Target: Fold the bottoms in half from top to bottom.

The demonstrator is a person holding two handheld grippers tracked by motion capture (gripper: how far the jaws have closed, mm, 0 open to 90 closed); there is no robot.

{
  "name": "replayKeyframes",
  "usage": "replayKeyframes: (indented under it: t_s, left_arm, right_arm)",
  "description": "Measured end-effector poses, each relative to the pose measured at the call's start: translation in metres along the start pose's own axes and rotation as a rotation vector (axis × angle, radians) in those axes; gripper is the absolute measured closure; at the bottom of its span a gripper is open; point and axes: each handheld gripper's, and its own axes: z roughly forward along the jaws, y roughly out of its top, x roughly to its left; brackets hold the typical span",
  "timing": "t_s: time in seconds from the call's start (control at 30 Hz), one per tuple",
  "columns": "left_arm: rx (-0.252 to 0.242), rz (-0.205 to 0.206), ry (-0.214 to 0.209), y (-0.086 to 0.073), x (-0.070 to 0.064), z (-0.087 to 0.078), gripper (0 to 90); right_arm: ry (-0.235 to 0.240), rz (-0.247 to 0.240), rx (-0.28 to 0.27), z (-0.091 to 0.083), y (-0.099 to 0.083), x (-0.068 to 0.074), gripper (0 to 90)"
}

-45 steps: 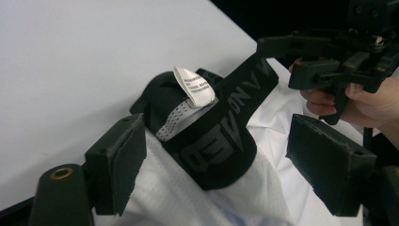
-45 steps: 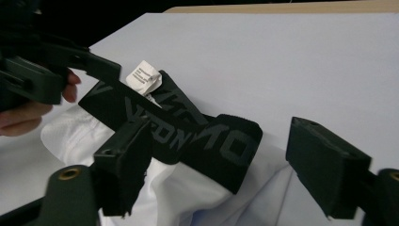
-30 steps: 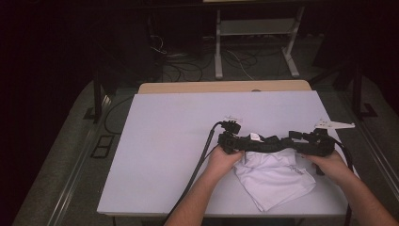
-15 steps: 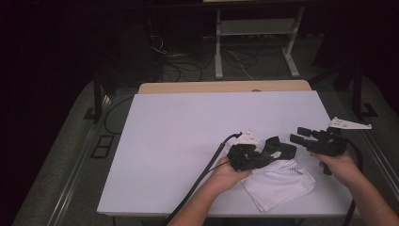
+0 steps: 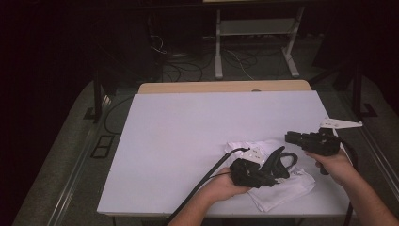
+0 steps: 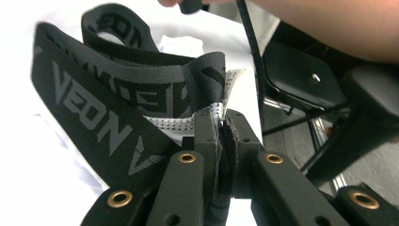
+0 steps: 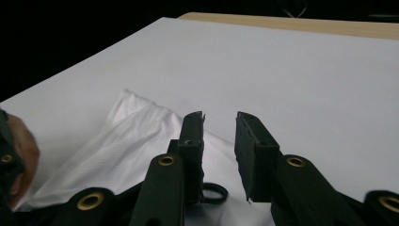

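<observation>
A white garment (image 5: 282, 190) with a grey-black elastic waistband (image 5: 283, 157) lies crumpled near the front right of the white table (image 5: 188, 127). My left gripper (image 5: 275, 176) is shut on that waistband (image 6: 117, 94), which carries pale lettering and loops up past the jaws; its tips (image 6: 221, 120) pinch a stitched white-grey edge of the band. My right gripper (image 5: 289, 137) hovers open to the right of the garment and points left, with nothing between its fingers. In the right gripper view the open gripper (image 7: 219, 122) looks over the white cloth (image 7: 122, 136) toward the bare tabletop (image 7: 282, 61).
A wooden strip (image 5: 221, 87) runs along the table's far edge. Beyond it a metal rack (image 5: 256, 28) and loose cables (image 5: 188, 66) sit on the floor. A black chair seat (image 6: 301, 77) stands past the table's right side. The left half of the table is bare.
The right gripper has let go of the garment, opened and drawn off to the right. The left gripper has pulled the waistband toward the near edge, bunching the cloth.
</observation>
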Motion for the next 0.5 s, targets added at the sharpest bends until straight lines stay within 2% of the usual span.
replayKeyframes:
  t_s: [0.07,0.1,0.17,0.2,0.23,0.3,0.33,0.37,0.4,0.43,0.5]
  left_arm:
    - [0.000,0.000,0.000,0.000,0.000,0.000,83.3]
    - [0.026,0.020,-0.033,-0.001,-0.004,0.003,83.3]
    - [0.026,0.020,-0.033,-0.001,-0.004,0.003,83.3]
    - [0.042,0.025,-0.046,-0.003,-0.006,0.004,83.3]
    - [0.055,0.024,-0.040,-0.003,-0.005,0.004,83.2]
    - [0.055,0.024,-0.040,-0.003,-0.005,0.004,83.1]
    - [0.080,0.018,-0.042,-0.005,-0.005,0.005,83.1]
    - [0.080,0.018,-0.042,-0.005,-0.005,0.005,82.5]
    - [0.080,0.018,-0.042,-0.005,-0.005,0.005,82.5]
    - [0.102,0.002,-0.051,-0.008,-0.002,0.007,82.0]
    - [0.100,-0.007,-0.058,-0.010,-0.001,0.008,81.3]
  right_arm:
    - [0.008,-0.007,0.010,0.002,0.001,0.003,71.3]
    - [0.026,-0.011,0.042,0.006,0.001,0.007,71.7]
    - [0.031,-0.013,0.060,0.008,0.001,0.009,71.7]
    - [0.031,-0.013,0.060,0.008,0.001,0.009,71.8]
    - [0.048,-0.013,0.107,0.012,0.000,0.017,72.0]
    - [0.051,-0.014,0.113,0.013,0.000,0.018,72.0]
    - [0.051,-0.014,0.113,0.013,0.000,0.018,72.2]
    - [0.051,-0.014,0.113,0.013,0.000,0.018,72.2]
    - [0.062,-0.019,0.140,0.014,-0.002,0.022,72.2]
    - [0.060,-0.021,0.151,0.014,-0.007,0.024,77.7]
    - [0.047,-0.017,0.169,0.016,-0.011,0.023,80.1]
